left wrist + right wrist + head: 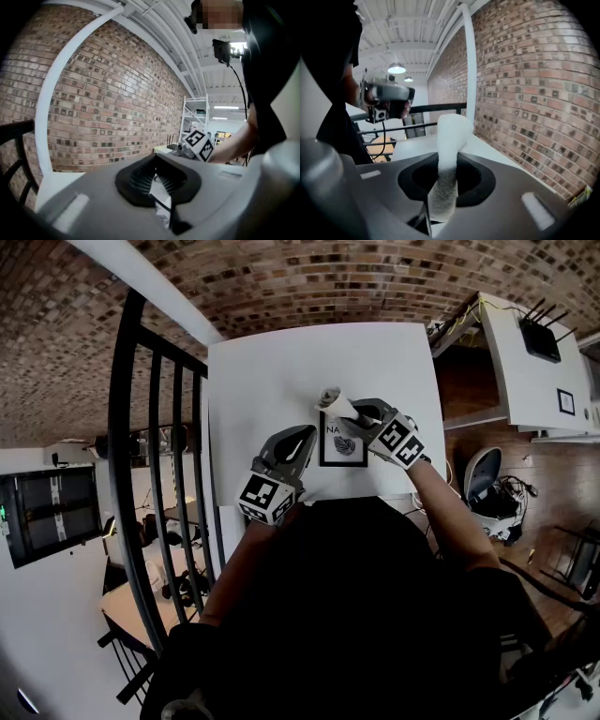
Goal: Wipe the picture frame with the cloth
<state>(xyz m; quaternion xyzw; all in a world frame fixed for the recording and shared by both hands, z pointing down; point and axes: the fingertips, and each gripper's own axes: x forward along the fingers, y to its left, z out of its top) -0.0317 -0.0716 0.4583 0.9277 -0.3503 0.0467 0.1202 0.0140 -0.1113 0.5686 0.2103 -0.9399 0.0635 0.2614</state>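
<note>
A small black picture frame with a white mat and a leaf print lies on the white table. My left gripper is shut on the frame's left edge; the left gripper view shows the frame pinched between the jaws. In my right gripper a rolled white cloth is clamped just above the frame's top edge. The right gripper view has the cloth standing up out of the shut jaws. Whether the cloth touches the frame is unclear.
A black metal railing runs along the table's left side. A brick wall stands beyond the far edge. To the right are a white desk with a router and a chair. The right gripper's marker cube shows in the left gripper view.
</note>
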